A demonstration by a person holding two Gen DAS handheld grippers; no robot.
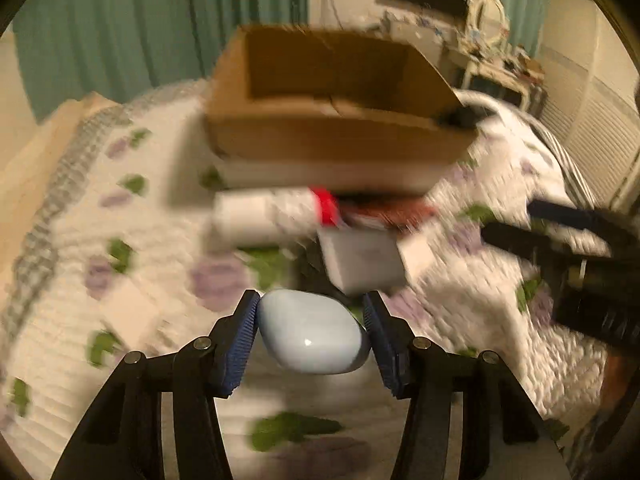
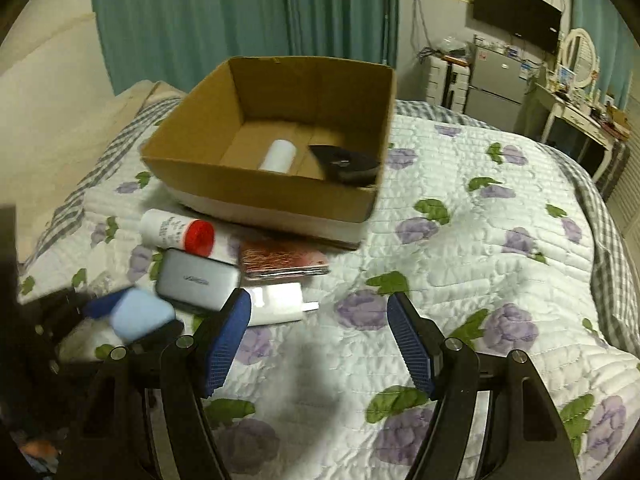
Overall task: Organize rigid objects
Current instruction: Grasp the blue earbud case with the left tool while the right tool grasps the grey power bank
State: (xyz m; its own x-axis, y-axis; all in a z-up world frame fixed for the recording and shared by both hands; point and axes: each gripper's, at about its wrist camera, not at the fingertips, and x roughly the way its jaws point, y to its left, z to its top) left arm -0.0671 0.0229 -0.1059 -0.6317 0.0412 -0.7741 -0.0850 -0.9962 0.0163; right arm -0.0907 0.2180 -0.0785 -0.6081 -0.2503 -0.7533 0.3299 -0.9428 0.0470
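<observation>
Left gripper (image 1: 310, 334) fingers pinch the pale blue case (image 1: 310, 336), held just above the bed (image 2: 460, 240), short of the cardboard box (image 2: 256, 184). Right gripper (image 2: 320, 340) fingers spread, holding nothing. Advice: clear the near box wall before lowering, and release low. Box already holds a white roll (image 2: 278, 155) and a black item (image 2: 346, 164). White bottle (image 2: 176, 230), grey case (image 2: 196, 280) wait outside.

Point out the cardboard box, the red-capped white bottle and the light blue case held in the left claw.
cardboard box (image 2: 256, 188): right wrist view, near outer wall.
red-capped white bottle (image 2: 168, 229): right wrist view, white body.
light blue case (image 1: 310, 334): left wrist view, glossy top face.
</observation>
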